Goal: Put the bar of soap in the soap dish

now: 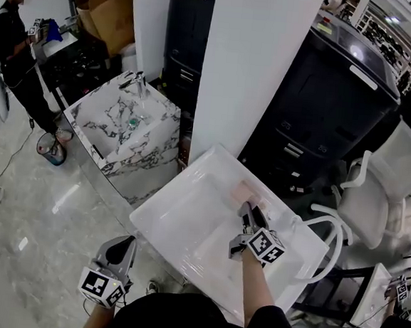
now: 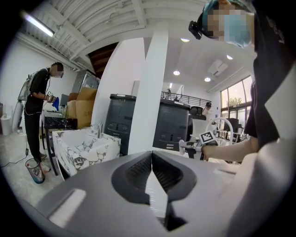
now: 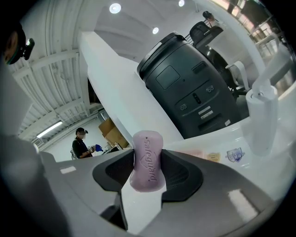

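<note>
Closest to the camera, low on the left, is the left hand-held gripper [image 2: 151,156]. Its two jaws are pressed together at the tips and nothing is between them. It is held off the near left side of the white sink [image 1: 179,222] and touches nothing.

Over the far right part of the sink is the right hand-held gripper [image 3: 148,155]. Its jaws are squeezed on the bar of soap [image 3: 148,163]. The soap is pink-purple with letters pressed into it. It stands up on end between the jaws, and its top pokes out above them.

Just past the soap, a flat pale pink thing [image 1: 244,193] lies on the far part of the sink. I cannot tell if it is the soap dish. A white tap [image 3: 262,120] stands on the right side of the sink.

Behind the sink is a white pillar [image 1: 250,64], and to its right is a big black machine [image 1: 333,99]. A marble sink [image 1: 123,127] stands farther off on the left. A person in black [image 1: 16,43] stands far away on the left.
</note>
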`<state>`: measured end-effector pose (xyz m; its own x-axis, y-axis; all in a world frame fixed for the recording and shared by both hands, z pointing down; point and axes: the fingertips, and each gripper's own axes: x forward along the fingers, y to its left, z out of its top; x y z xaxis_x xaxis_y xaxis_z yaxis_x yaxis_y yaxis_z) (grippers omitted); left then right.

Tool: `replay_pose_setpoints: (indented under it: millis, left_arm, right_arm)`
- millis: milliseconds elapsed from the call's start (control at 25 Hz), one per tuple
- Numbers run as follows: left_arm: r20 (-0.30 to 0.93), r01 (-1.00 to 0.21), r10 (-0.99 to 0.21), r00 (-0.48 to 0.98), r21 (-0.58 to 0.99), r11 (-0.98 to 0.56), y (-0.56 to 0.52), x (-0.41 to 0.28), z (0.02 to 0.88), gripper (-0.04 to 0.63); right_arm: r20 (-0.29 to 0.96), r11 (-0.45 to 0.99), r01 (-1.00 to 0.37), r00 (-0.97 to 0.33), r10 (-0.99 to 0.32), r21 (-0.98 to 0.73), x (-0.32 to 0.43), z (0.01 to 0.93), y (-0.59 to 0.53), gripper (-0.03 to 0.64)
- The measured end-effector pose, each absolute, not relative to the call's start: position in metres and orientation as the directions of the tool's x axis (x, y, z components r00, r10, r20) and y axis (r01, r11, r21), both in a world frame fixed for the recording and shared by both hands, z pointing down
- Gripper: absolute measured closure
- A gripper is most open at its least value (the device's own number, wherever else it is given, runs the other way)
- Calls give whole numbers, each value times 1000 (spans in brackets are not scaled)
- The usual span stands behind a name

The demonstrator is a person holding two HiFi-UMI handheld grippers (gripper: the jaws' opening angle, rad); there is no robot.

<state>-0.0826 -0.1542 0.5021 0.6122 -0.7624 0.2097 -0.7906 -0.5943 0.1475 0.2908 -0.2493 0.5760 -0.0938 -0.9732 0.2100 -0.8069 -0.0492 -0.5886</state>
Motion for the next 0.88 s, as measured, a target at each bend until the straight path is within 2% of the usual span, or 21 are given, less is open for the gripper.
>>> replay_pose_setpoints:
  millis: [480,880]
  left_arm:
    - [225,-792,-759,611,153,-591,-159,-82,510,541]
    - [241,-823,-786,569,156,-547,-157,-94,514,541]
  right_arm:
    - [308,-45,-912,-91,-947,-408,309,583,-292,436]
    - [445,-17,-988,-52,-894,-150,325,608,-314,437]
